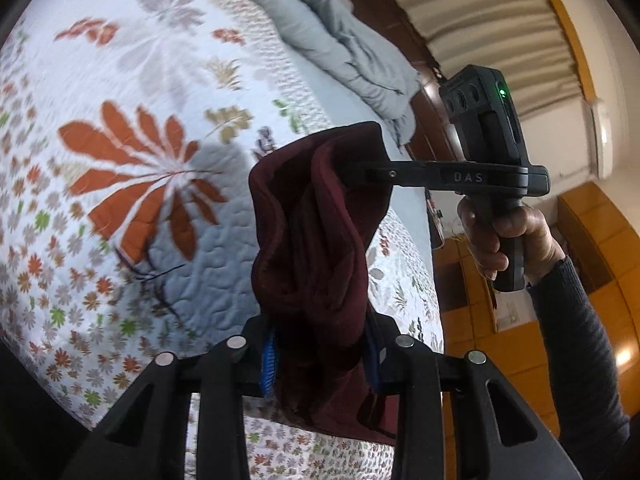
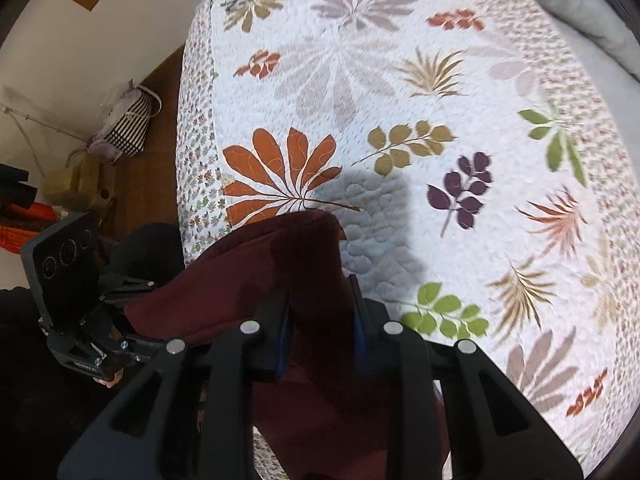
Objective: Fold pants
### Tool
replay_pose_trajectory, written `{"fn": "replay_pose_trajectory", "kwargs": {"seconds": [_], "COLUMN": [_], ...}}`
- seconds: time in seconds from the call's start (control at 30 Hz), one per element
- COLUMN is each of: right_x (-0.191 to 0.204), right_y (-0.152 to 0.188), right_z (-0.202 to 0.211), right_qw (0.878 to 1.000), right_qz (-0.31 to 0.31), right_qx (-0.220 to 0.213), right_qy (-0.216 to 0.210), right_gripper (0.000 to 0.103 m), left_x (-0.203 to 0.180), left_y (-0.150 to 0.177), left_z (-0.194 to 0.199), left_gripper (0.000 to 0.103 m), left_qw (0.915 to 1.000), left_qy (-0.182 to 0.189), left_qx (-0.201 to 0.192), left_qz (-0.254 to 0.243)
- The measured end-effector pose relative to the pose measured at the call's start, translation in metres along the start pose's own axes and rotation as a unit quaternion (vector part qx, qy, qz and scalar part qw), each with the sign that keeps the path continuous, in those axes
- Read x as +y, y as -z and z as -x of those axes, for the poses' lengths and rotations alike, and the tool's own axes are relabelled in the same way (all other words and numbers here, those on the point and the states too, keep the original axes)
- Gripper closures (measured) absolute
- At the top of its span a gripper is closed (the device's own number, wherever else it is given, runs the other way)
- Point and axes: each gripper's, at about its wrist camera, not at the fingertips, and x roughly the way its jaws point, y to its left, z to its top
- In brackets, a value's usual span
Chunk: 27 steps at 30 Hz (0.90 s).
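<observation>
The maroon pants (image 1: 316,248) hang bunched in the air above the bed, held by both grippers. My left gripper (image 1: 320,356) is shut on one end of the pants, the cloth pinched between its blue pads. My right gripper (image 1: 360,174) enters from the right in the left wrist view, shut on the far upper edge. In the right wrist view my right gripper (image 2: 322,320) is shut on the pants (image 2: 240,280), and the left gripper (image 2: 132,320) grips the cloth's left end.
A white quilt with leaf prints (image 1: 140,120) covers the bed (image 2: 440,120). A grey blanket (image 1: 340,40) lies crumpled at the head. A wooden headboard (image 1: 392,20) stands behind it. A striped bag (image 2: 124,124) and boxes sit on the floor left of the bed.
</observation>
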Motion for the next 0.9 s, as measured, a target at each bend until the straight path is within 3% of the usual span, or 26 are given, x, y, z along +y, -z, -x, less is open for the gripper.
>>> {"fn": "replay_pose_trajectory", "kwargs": {"seconds": [0.4,0.9], "right_x": [0.020,0.032], "right_y": [0.048,0.129], "right_z": [0.066,0.138], "right_qw": [0.997,0.987], "right_qz": [-0.007,-0.049], "right_qx": [-0.050,-0.114], "right_qy": [0.053,0.102], "right_gripper": [0.080,0.082], "left_x": [-0.065,-0.142], "left_y": [0.007,0.032], "left_z": [0.007,0.005], "left_gripper": [0.070,0.070], "left_qw": [0.9972,0.9857], "left_qy": [0.018,0.047], "left_qx": [0.005,0.026], "left_qz": [-0.073,-0.160]}}
